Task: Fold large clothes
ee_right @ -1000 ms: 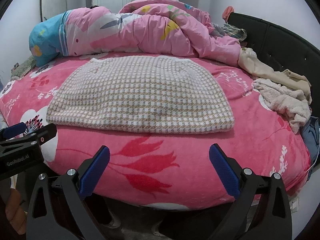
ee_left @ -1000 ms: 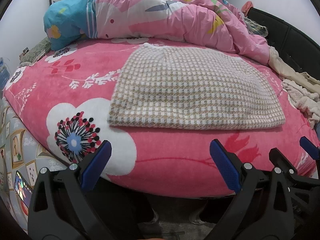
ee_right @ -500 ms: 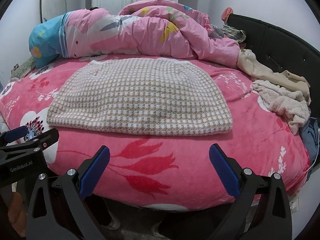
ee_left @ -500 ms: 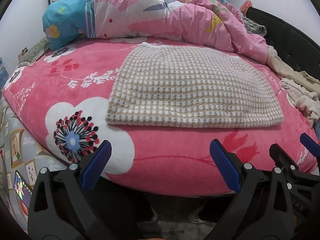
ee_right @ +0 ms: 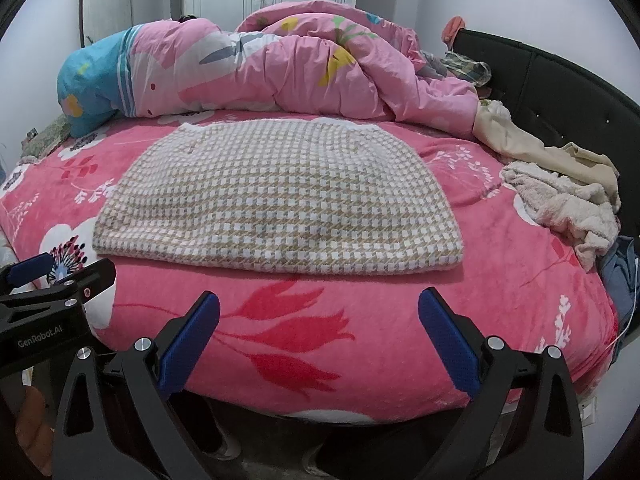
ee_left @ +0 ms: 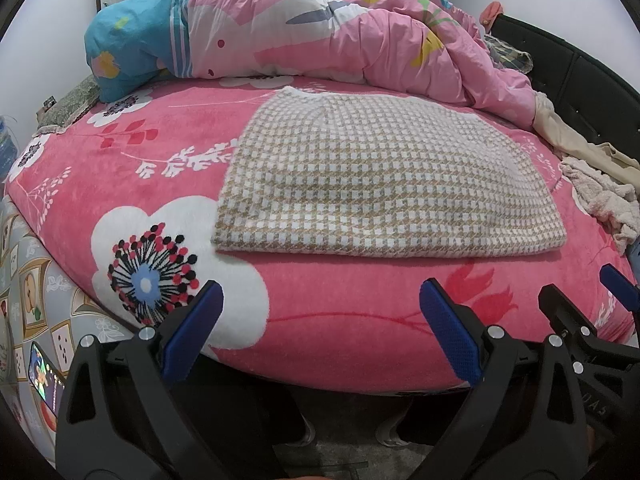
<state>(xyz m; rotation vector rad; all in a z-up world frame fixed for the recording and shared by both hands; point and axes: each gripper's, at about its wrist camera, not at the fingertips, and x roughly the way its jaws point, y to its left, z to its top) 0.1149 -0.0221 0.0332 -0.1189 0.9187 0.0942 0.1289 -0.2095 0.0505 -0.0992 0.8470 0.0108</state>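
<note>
My left gripper (ee_left: 320, 312) is showing black, angular plastic arms carrying jaws faced with blue, finely dimpled pads (ee_left: 448, 340), with round silver screws (ee_left: 495, 332) glinting at the joints. My right gripper (ee_right: 319, 314) is wearing the same black frame, blue pads and silver screws. White "GenRobot.AI" lettering is running along the left gripper's side, and bare skin is peeking beneath it.

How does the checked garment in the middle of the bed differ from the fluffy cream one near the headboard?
The checked garment has a tan-and-white houndstooth pattern; the fluffy cream garment is plain. The checked garment lies flat and squared in the middle of the bed; the fluffy cream garment sits crumpled in a heap at the right side. The checked garment covers far more of the bed. Neither is held by a tool.
</note>
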